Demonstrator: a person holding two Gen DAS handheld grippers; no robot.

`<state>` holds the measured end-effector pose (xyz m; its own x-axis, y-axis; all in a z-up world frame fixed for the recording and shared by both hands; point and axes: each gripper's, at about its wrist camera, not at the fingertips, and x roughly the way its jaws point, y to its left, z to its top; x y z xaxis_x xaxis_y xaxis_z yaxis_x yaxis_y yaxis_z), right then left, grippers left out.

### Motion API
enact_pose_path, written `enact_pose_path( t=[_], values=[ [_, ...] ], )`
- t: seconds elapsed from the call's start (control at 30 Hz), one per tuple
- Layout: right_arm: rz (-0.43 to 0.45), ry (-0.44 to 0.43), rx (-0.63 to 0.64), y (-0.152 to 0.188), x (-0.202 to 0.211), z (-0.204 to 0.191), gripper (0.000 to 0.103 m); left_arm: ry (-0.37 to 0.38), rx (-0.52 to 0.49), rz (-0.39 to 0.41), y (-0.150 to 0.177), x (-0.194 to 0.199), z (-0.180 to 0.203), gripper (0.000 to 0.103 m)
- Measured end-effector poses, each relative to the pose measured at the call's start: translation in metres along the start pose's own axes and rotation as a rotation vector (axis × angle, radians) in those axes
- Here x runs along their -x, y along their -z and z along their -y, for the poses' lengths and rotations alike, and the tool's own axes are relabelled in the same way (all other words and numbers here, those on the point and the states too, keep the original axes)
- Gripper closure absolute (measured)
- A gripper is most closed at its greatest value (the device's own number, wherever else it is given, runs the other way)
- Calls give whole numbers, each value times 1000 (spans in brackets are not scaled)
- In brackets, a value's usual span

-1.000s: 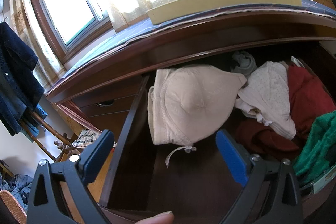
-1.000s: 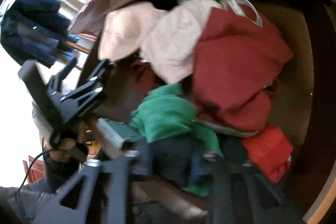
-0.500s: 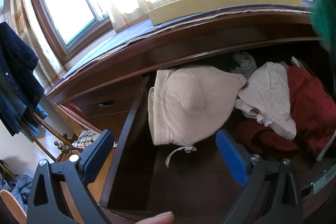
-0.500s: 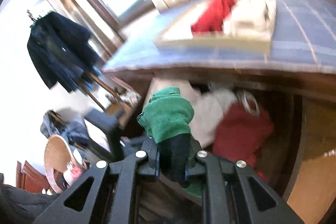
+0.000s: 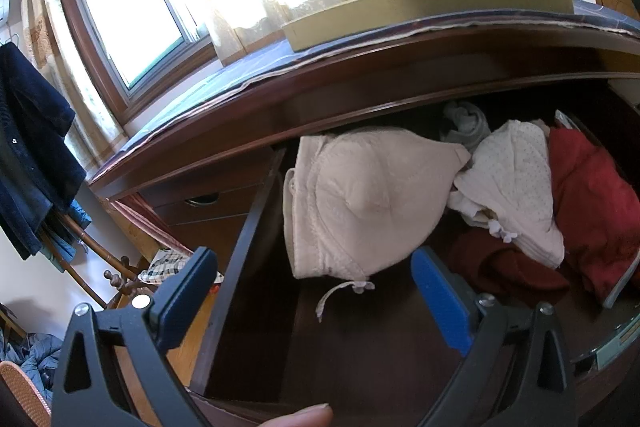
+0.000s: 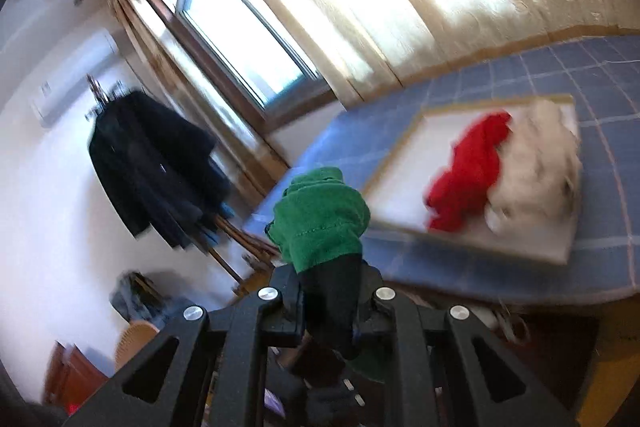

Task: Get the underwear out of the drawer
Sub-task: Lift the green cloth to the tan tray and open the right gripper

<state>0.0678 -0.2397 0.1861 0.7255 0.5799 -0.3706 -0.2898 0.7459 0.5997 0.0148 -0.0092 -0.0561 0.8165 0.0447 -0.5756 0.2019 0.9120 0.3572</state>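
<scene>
Right wrist view: the right gripper (image 6: 328, 311) is clamped on the green underwear (image 6: 320, 217), now raised above the tray (image 6: 400, 147) on the dresser top; a second ago it was down inside the drawer (image 5: 248, 247). Left gripper (image 5: 308, 291) stays wide open, empty, over the drawer.

Blue checked cloth (image 6: 500, 75) atop wooden dresser (image 5: 360, 75), shallow tray (image 6: 404, 187) on it.
</scene>
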Motion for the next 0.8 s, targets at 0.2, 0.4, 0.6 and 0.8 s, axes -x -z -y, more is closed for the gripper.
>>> enact_pose_path(
  t=[0.2,0.4,0.6,0.8],
  values=[
    [70,-61,-143,-50,-44,20,86,-2,1,8,-1,1,-1,4],
    [57,-139,-413,-64,-112,76,86,12,-2,11,-3,0,-2,4],
    [10,23,-488,-58,-162,118,86,11,-1,18,-1,-1,-2,4],
    [-26,204,-380,-64,-188,132,86,13,-3,10,-1,-2,-1,4]
  ],
)
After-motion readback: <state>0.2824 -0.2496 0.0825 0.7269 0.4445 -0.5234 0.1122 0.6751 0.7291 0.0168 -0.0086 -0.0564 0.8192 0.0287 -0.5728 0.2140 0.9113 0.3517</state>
